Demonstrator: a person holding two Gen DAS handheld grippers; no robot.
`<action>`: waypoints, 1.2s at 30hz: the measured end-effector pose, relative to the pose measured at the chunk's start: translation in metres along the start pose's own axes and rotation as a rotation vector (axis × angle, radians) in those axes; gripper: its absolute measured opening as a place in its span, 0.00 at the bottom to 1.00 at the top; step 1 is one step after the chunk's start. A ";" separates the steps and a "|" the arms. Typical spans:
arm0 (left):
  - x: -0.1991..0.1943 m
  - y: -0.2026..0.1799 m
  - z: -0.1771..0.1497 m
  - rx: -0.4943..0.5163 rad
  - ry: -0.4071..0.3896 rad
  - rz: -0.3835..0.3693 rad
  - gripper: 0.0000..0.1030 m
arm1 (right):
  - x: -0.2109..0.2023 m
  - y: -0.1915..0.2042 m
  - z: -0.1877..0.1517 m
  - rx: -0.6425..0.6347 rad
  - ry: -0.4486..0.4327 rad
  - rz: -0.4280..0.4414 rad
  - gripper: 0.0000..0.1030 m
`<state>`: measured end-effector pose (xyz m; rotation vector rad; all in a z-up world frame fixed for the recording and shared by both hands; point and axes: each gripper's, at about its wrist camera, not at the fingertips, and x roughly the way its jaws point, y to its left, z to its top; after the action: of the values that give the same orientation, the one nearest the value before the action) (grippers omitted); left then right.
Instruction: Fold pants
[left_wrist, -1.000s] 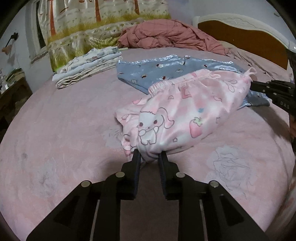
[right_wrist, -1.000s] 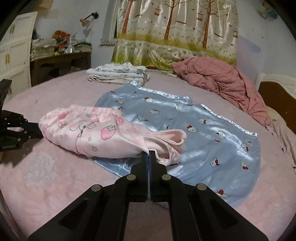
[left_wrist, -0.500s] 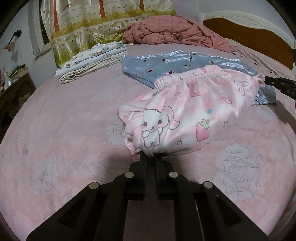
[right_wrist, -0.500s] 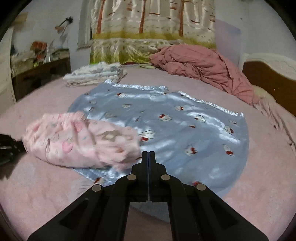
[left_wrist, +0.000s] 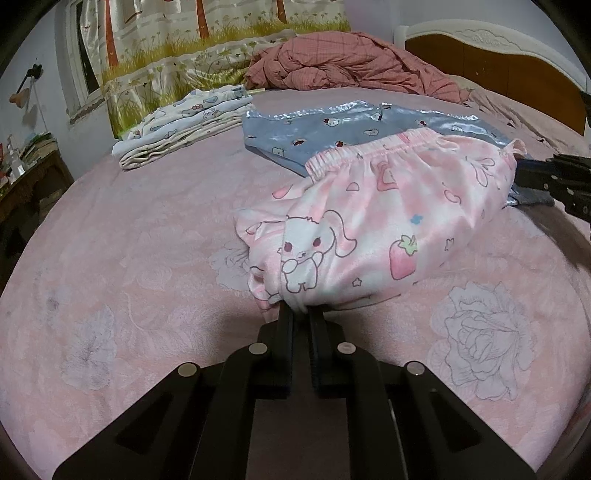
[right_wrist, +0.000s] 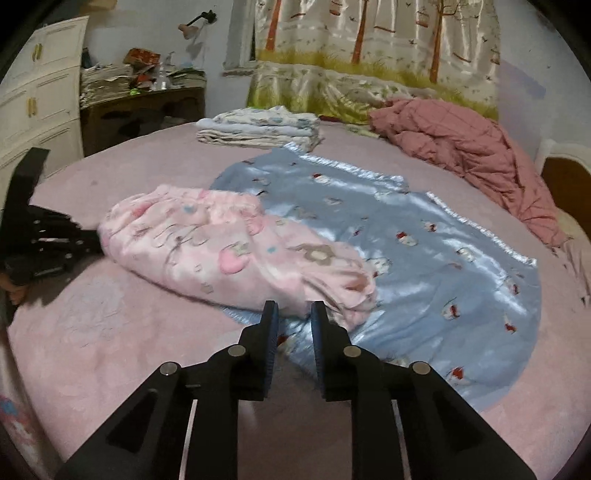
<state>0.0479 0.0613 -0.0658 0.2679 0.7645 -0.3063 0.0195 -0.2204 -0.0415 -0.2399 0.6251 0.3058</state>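
Observation:
The pink pants (left_wrist: 388, 229) with a rabbit and strawberry print lie bunched on the pink bed, partly over a blue satin garment (left_wrist: 332, 129). My left gripper (left_wrist: 301, 314) is shut on the near end of the pink pants. In the right wrist view the pink pants (right_wrist: 229, 254) lie just beyond my right gripper (right_wrist: 293, 314), whose jaws are opening with only blue satin (right_wrist: 424, 266) showing in the gap. The right gripper (left_wrist: 554, 181) shows at the right edge of the left wrist view, just past the pants' far end. The left gripper (right_wrist: 48, 240) sits at the left edge of the right wrist view.
A stack of folded clothes (left_wrist: 184, 125) lies at the far side of the bed (left_wrist: 129, 240), beside a crumpled dusty-red quilt (left_wrist: 351, 62). A wooden headboard (left_wrist: 498, 70) stands far right. A cluttered dark side table (right_wrist: 144, 107) and white cabinet (right_wrist: 40, 103) stand beyond the bed's left edge.
My right gripper let go of the pants' far end, drew back, and its jaws parted. My left gripper pinched tighter on the near end and stayed in place.

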 end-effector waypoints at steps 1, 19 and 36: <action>0.000 -0.001 0.000 0.000 0.000 0.000 0.09 | 0.001 -0.001 0.001 0.004 -0.001 -0.004 0.22; -0.001 -0.001 0.000 0.001 -0.009 0.015 0.08 | 0.001 0.007 0.000 -0.063 -0.040 -0.192 0.00; -0.002 0.008 -0.003 -0.053 -0.016 -0.012 0.06 | -0.016 -0.048 0.007 0.070 -0.048 -0.306 0.00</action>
<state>0.0482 0.0699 -0.0654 0.2105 0.7579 -0.2985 0.0282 -0.2660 -0.0201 -0.2562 0.5414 -0.0049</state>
